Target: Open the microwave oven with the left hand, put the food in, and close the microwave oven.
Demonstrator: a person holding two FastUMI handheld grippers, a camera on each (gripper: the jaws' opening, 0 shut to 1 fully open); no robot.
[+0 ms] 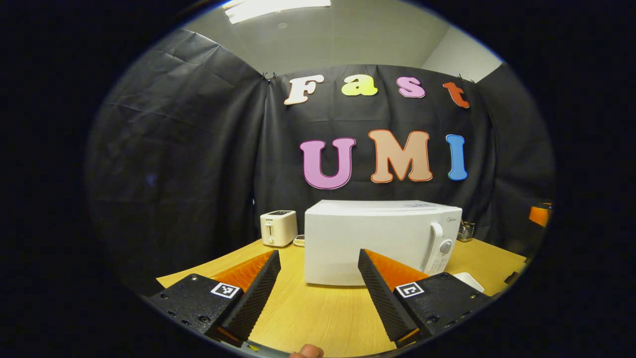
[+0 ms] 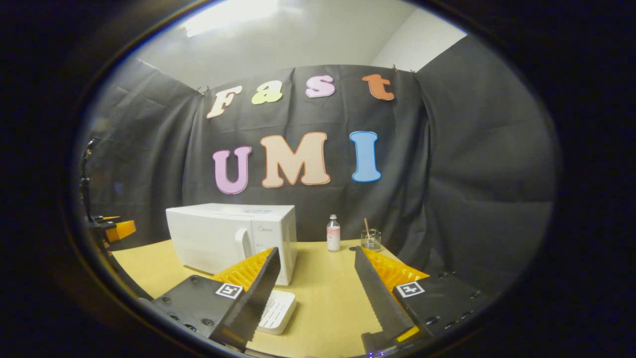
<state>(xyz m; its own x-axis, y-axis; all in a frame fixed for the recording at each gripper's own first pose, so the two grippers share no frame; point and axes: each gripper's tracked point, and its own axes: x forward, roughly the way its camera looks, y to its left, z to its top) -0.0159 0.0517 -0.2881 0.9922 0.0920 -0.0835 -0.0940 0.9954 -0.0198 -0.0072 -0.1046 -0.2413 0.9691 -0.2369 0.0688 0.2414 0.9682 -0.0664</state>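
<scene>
The microwave oven [image 1: 382, 241] is sitting shut on the wooden table [image 1: 318, 313], filling the middle of the left gripper view, its upright handle [image 1: 435, 248] at about 3 o'clock on its front face with a round knob [image 1: 445, 246] just beside it. The main risk, as I am judging it, is that the left gripper [image 1: 318, 276] is pointing at the plain door panel and not the handle, so a straight reach may be ending in a push that slides the light oven back toward the toaster [image 1: 278, 227] at 9 o'clock. A grab that strays to the right could also be catching the knob.

The left gripper is hovering with its fingers spread wide, holding and touching nothing. The right gripper [image 2: 315, 276] is likewise gaping wide and empty above the table. A white dish [image 2: 276, 311] (presumably the food's container, though I cannot tell what is in it) is lying at 7 o'clock in the right gripper view, partly behind that gripper's left finger. Swinging the door open may be sweeping toward this dish.
</scene>
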